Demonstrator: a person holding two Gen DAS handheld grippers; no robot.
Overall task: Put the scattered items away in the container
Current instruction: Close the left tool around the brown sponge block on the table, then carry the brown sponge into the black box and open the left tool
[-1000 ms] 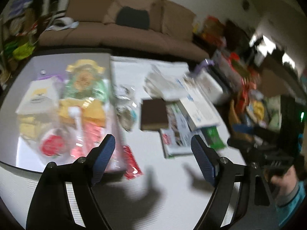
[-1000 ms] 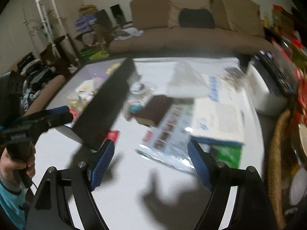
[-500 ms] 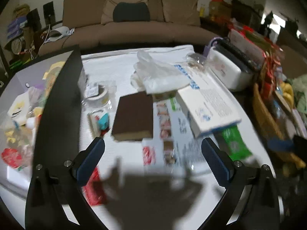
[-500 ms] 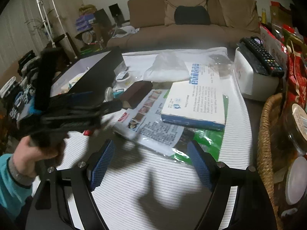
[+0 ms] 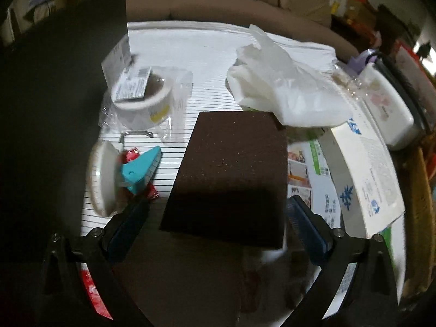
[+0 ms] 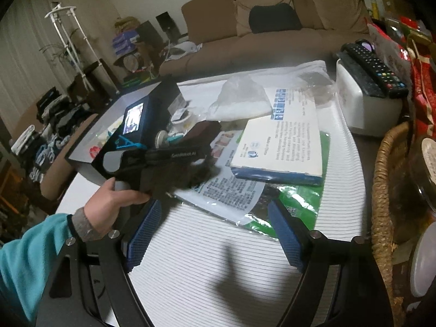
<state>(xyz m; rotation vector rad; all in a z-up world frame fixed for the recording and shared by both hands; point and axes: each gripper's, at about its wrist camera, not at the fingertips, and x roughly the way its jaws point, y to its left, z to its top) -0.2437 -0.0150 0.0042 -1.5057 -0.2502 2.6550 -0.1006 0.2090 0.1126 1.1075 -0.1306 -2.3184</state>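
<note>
Striped white surface (image 5: 207, 54) holds the clutter before a brown sofa. Left claw (image 5: 218, 218) has dropped from beside the black container (image 5: 54, 103) to straddle the brown block (image 5: 231, 169), jaws apart, ungripped. Right claw (image 6: 215, 234) hangs apart, empty, nearby.

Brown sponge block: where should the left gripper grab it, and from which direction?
Across the near end of the brown sponge block, on its two long sides, coming from above. It lies flat with that end already between the open left gripper fingers, sides clear of the clip.
</note>
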